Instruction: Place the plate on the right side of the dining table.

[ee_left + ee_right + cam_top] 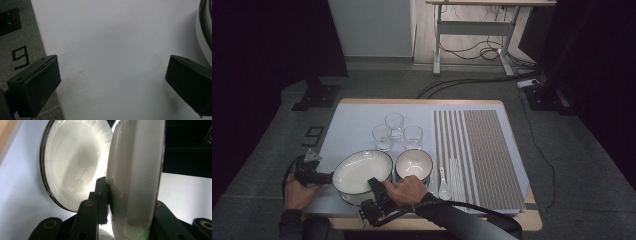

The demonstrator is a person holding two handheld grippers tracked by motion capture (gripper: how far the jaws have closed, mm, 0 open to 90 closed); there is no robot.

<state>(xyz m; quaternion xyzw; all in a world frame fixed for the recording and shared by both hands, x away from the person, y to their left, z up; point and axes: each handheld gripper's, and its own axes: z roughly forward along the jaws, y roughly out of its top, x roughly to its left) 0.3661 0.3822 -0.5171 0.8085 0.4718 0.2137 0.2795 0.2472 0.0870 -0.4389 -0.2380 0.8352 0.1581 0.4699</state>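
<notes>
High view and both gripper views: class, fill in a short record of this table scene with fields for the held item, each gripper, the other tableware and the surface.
Held item: large bowl, rim clamped
Right gripper: shut on the bowl's near rim
Left gripper: open, at the bowl's left side, nothing between its jaws
Other tableware: small bowl, three glasses, spoon
Surface: white mat, striped mat

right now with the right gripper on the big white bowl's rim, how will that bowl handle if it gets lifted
The big white bowl looks like glazed ceramic: probably stiff, fairly heavy and breakable. Its glossy wall may slip between the right gripper's pads. Clamped at one edge only, it would likely tilt away from the grip.
</notes>
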